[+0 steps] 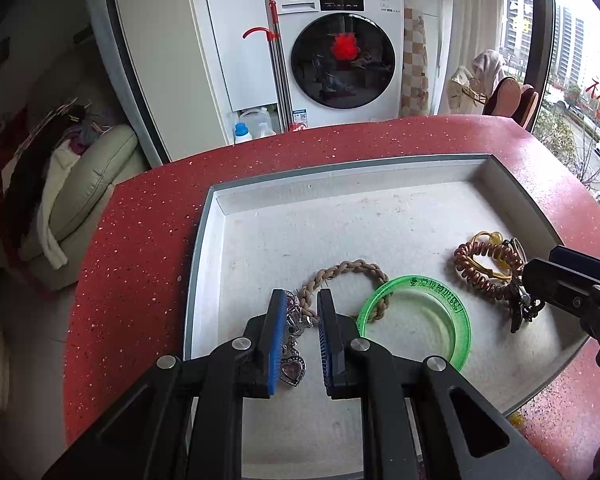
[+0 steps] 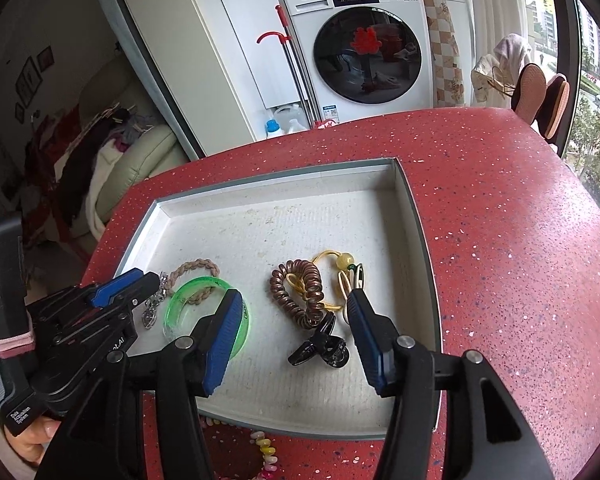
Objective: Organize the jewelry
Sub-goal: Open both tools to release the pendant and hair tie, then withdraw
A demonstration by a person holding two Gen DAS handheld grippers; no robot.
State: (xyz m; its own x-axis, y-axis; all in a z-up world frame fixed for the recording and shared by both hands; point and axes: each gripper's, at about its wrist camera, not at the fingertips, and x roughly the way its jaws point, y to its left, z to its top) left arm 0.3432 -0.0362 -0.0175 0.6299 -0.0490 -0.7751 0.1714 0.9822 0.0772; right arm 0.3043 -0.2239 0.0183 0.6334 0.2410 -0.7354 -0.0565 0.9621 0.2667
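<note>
A shallow white tray (image 1: 204, 240) (image 2: 420, 240) lies on a red speckled counter (image 2: 500, 240). My left gripper (image 1: 303, 300) (image 2: 156, 276) is shut on a silver charm bracelet (image 1: 294, 368) (image 2: 151, 316), whose heart pendant dangles below the tips over the tray's left side. On the tray floor lie a braided rope bracelet (image 1: 352, 266) (image 2: 198, 266), a green translucent bangle (image 1: 456, 304) (image 2: 196, 280), a brown coil band (image 1: 484, 284) (image 2: 296, 270), a yellow cord with a bead (image 1: 494, 236) (image 2: 344, 260) and a black clip (image 1: 518, 314) (image 2: 320, 350). My right gripper (image 2: 294, 298) (image 1: 540, 276) hangs open above the clip, touching nothing.
A string of coloured beads (image 2: 266, 452) lies on the counter in front of the tray's near rim. A hand (image 2: 32, 440) holds the left gripper's handle. Beyond the counter's far edge stand a washing machine (image 1: 340, 60), a sofa (image 1: 92, 184) and a window (image 1: 580, 80).
</note>
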